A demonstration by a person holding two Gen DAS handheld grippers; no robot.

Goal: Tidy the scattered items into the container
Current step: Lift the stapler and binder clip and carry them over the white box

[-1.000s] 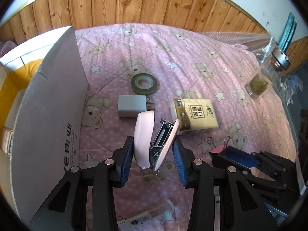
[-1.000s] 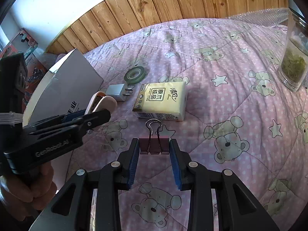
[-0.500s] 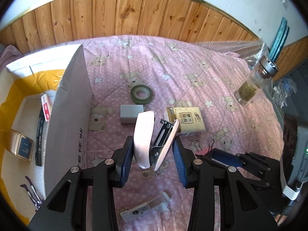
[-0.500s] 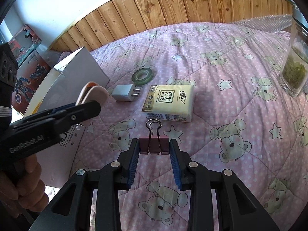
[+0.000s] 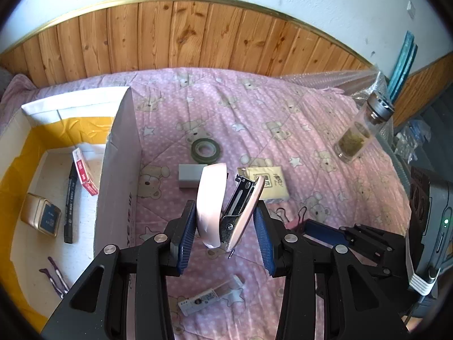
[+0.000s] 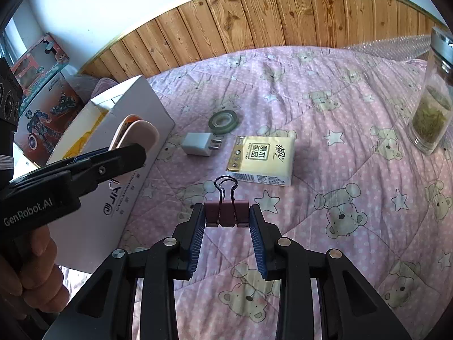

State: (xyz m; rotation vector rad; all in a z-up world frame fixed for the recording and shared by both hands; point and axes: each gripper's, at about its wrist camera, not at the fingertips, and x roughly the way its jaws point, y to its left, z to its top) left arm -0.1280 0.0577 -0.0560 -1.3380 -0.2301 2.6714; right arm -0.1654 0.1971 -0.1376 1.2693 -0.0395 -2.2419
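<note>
Now the left gripper (image 5: 225, 226), fingers pinching the pink stapler (image 5: 211, 206), has lifted clear above the box (image 5: 119, 175), while the right gripper (image 6: 228, 223) pinches the binder clip (image 6: 226, 212), drop-off looking close.

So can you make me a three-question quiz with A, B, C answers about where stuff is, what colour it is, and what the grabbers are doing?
1. Where is the black marker?
A. Inside the box
B. On the blanket
C. In the jar

2. What colour is the binder clip body?
A. Green
B. Dusty pink
C. Yellow

3. What is the left gripper doing?
A. Hanging open and empty
B. Gripping the tape roll
C. Gripping the stapler

Answers:
1. A, since the marker lies on the white floor of the box, beside a red card pack.
2. B, since the right gripper clamps a dusty pink clip with black wire handles.
3. C, since the pink stapler sits squeezed between its blue pads, above the blanket.
</note>
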